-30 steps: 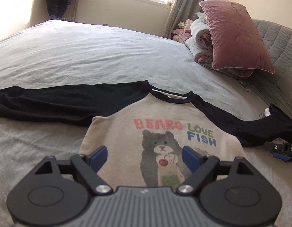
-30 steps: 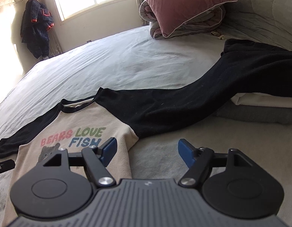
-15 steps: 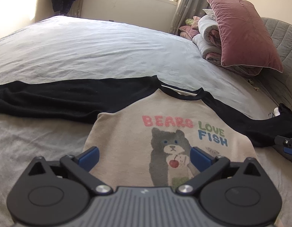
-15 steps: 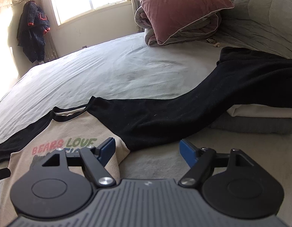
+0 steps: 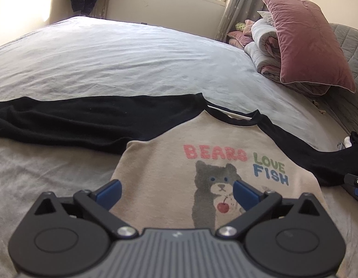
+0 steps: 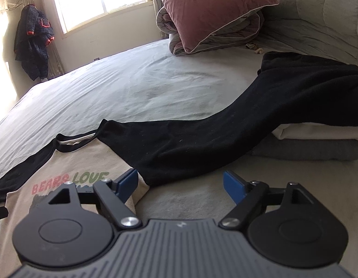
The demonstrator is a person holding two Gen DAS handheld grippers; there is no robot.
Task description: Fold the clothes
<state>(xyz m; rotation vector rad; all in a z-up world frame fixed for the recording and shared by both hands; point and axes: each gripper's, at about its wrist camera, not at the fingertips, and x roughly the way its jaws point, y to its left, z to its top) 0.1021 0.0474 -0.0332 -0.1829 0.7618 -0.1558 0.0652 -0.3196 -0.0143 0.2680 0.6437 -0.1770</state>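
Observation:
A beige shirt (image 5: 160, 169) with black sleeves, a bear print and the words "BEARS LOVE FISH" lies flat, front up, on the bed. Its left sleeve (image 5: 63, 120) stretches out to the left. Its right sleeve (image 6: 225, 125) runs right and drapes over a stack of folded clothes (image 6: 318, 143). My left gripper (image 5: 176, 190) hovers open over the shirt's lower body, nothing between its blue pads. My right gripper (image 6: 181, 183) hangs over the shirt's right side edge (image 6: 142, 192) below the armpit; its jaws are opening and grip nothing.
The grey bed sheet (image 5: 132, 58) spreads wide beyond the shirt. A pink pillow (image 5: 308, 41) rests on rolled quilts at the far right by a padded headboard (image 6: 329, 11). A dark jacket (image 6: 33, 44) hangs by the window. The right gripper's tip (image 5: 355, 183) shows at the left view's edge.
My left gripper's jaws have spread wider over the shirt's body. The right gripper's jaws have widened a little, and both views have tipped slightly, with the shirt lower in the right view.

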